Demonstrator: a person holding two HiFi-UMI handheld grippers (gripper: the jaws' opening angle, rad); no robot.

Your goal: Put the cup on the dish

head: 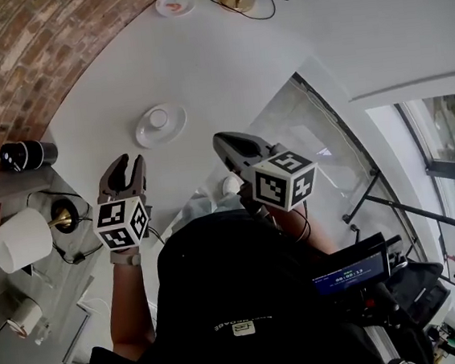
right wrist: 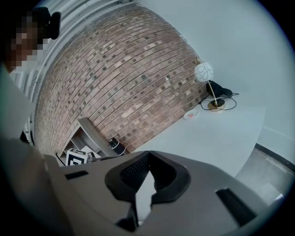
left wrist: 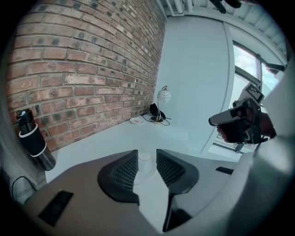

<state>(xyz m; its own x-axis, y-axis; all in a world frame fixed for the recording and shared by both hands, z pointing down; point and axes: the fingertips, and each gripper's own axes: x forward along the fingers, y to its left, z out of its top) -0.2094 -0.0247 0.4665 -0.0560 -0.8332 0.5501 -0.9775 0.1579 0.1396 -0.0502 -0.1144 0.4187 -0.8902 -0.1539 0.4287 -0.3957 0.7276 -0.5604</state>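
Sitting on the dish [head: 176,131] on the white table [head: 223,64], the small cup [head: 158,117] looks light, stiff, smooth and breakable; a gentle pinch across its rim seems safest. Left gripper [head: 127,163] hangs short of it, jaws partly apart and empty; right gripper [head: 225,143] jaws are closed on nothing.

The person wears a black top [head: 248,296] with a small pale print [head: 243,327] on the front, and a grey band [head: 125,259] goes around the left wrist. The left gripper [head: 127,163] and the right gripper [head: 221,140] have smooth grey-brown shells that narrow into two fingers, each lined on the inner side with a dark ribbed pad [left wrist: 123,171]. Behind the jaws each gripper carries a white cube, the left cube [head: 122,223] and the right cube [head: 284,179], with black square markers on its faces.
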